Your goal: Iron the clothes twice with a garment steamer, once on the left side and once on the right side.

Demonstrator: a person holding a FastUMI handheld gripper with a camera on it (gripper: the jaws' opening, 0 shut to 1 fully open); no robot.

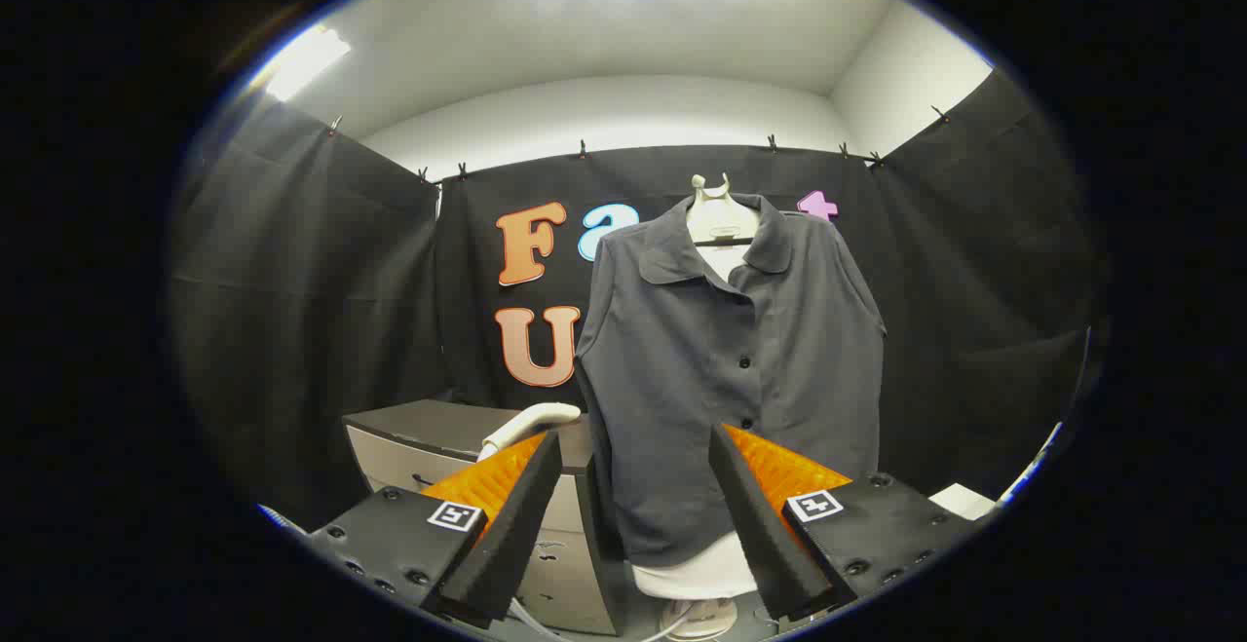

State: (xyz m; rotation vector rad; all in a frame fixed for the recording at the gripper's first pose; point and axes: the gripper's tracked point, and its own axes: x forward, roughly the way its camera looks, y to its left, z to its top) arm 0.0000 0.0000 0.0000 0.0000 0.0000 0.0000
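A: Gripper [633,486] — how do the fingers stand?

B: Spread wide apart, nothing between them but open air. Each finger [507,525] is a dark wedge with an orange ribbed backing, mounted on a black block that carries a small square marker. They touch nothing.

A: And the clothes?

B: A dark grey shirt [726,369] hangs on a white dress form [721,223], beyond the fingers and roughly centred on the gap, a little toward the right finger. Collar open, dark buttons running down the placket, sleeves short. The hem sits low, and the form's white base [697,579] shows under it, between the finger roots.

A: Steamer?

B: A white curved handle [526,425] pokes up just past the tip of the left finger — it looks like the steamer's, though only this part shows. It rests on top of a grey cabinet [429,433] that stands left of the shirt, close beside it. Whether the handle touches the shirt I cannot tell.

A: Anything below?

B: A pale hose [531,623] runs along by the foot of the cabinet, under the left finger. A small white object [960,499] lies right of the right finger block; too little of it shows to name it.

A: Surroundings?

B: Black cloth [312,311] clipped up on three sides, white wall and ceiling lights [302,59] above.
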